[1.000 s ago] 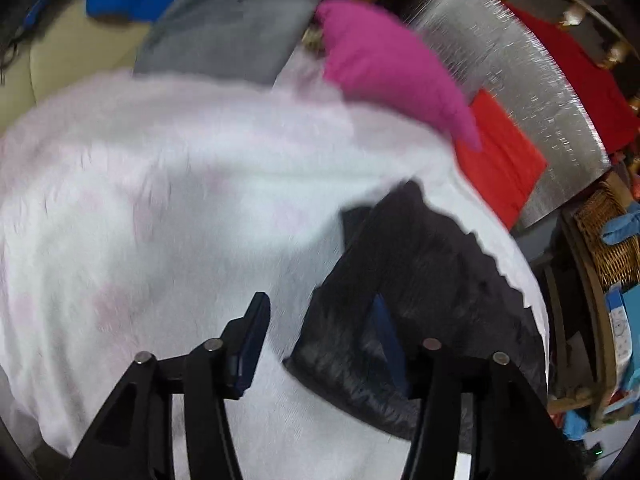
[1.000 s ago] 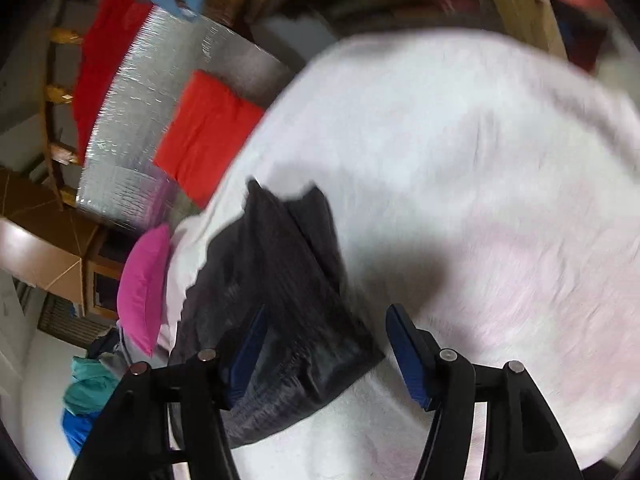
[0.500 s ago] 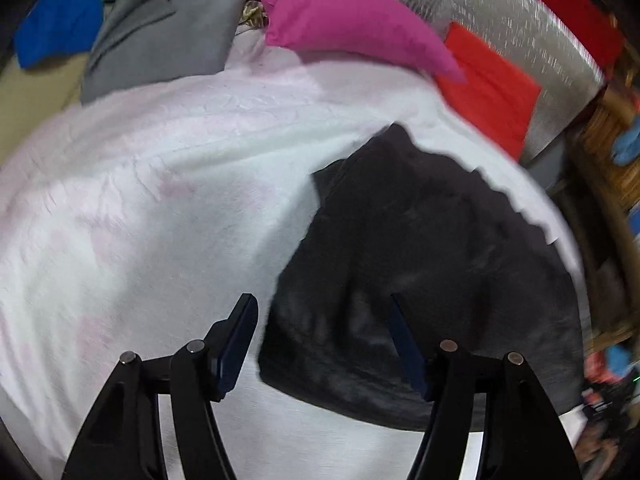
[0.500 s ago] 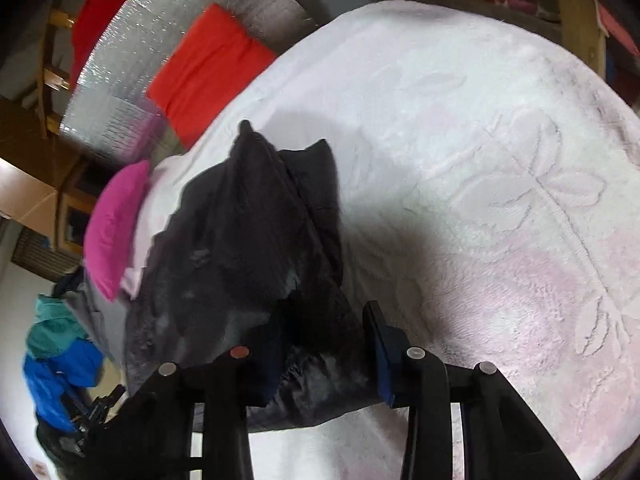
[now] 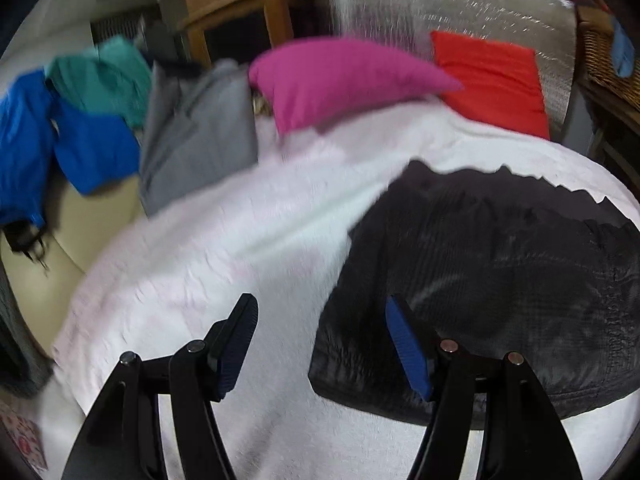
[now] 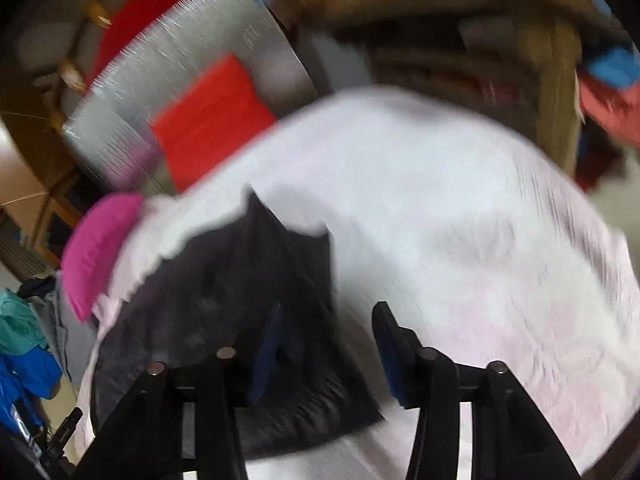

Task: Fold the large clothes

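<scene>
Left hand-held gripper (image 5: pixel 320 344) open, right hand-held gripper (image 6: pixel 326 344) seemingly parted, above black garment (image 5: pixel 500 280)

A black quilted jacket (image 5: pixel 500 280) lies folded flat on the white blanket (image 5: pixel 240 260); its surface is shiny and crinkled; one scalloped edge faces 12 o'clock, toward the pillows.

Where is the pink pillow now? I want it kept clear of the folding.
In the left wrist view, the pink pillow lies at the white blanket's far edge, between the grey garment and the red cushion.
</scene>
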The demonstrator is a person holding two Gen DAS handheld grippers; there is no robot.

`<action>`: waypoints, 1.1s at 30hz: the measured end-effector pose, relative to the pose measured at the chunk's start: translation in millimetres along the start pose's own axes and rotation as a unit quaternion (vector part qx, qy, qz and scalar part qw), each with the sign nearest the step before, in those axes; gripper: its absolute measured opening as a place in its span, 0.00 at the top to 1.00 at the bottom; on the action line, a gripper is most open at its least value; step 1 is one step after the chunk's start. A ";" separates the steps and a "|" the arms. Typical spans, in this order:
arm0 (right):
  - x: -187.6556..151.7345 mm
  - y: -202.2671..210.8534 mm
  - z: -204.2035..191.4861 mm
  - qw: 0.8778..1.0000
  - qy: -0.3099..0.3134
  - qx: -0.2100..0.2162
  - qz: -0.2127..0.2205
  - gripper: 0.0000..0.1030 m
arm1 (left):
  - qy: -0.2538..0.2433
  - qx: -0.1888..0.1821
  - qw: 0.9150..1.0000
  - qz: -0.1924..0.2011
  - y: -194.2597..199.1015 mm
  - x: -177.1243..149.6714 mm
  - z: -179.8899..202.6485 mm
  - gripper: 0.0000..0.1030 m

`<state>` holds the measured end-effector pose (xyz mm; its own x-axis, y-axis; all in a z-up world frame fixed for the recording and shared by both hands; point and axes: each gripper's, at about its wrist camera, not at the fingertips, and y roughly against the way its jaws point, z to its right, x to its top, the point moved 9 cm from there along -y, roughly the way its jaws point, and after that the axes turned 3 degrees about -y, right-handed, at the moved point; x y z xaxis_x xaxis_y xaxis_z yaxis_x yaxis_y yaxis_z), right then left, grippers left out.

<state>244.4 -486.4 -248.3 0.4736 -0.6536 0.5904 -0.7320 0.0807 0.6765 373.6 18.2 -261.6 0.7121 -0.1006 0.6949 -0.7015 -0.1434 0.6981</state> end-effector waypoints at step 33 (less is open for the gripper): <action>-28.0 -3.8 -85.7 0.991 0.093 0.093 -0.021 0.27 | -0.028 -0.035 0.998 0.037 22.7 12.2 38.0 0.35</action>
<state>275.9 -404.0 -229.7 0.5754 -0.5014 0.6461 -0.7791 -0.0959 0.6195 367.5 -23.7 -243.8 0.6575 -0.1641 0.7354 -0.7510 -0.0645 0.6571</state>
